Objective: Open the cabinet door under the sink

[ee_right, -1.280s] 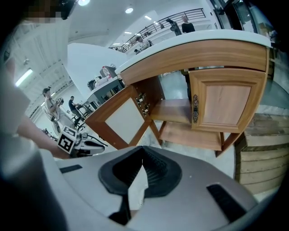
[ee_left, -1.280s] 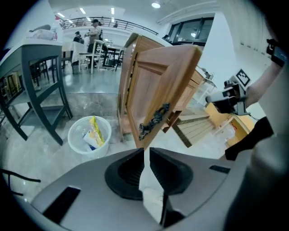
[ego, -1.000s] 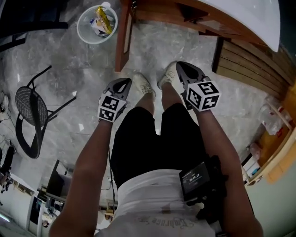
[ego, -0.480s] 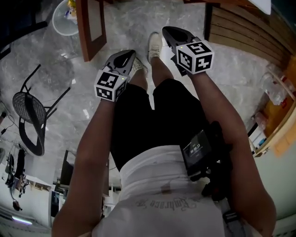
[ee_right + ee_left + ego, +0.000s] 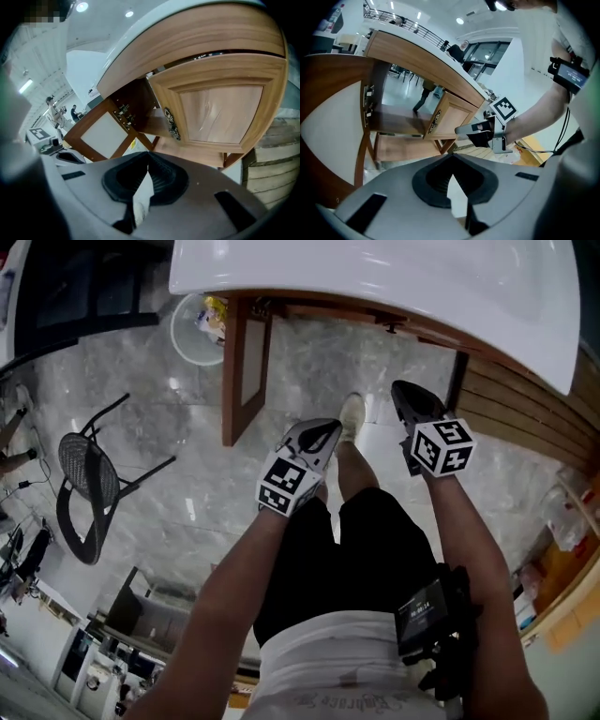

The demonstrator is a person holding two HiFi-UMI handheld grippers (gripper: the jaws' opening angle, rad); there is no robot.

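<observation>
Head view: left gripper (image 5: 324, 433) and right gripper (image 5: 405, 396) jaws pressed together, empty; open cabinet door (image 5: 232, 381) stands apart, left of both.

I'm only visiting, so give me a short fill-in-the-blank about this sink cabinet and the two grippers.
1. The white-panelled door stands ___.
2. The ornate-handled door is ___.
3. With jaws shut, the left gripper and right gripper each hold ___.
Missing words: open; closed; nothing.
</observation>
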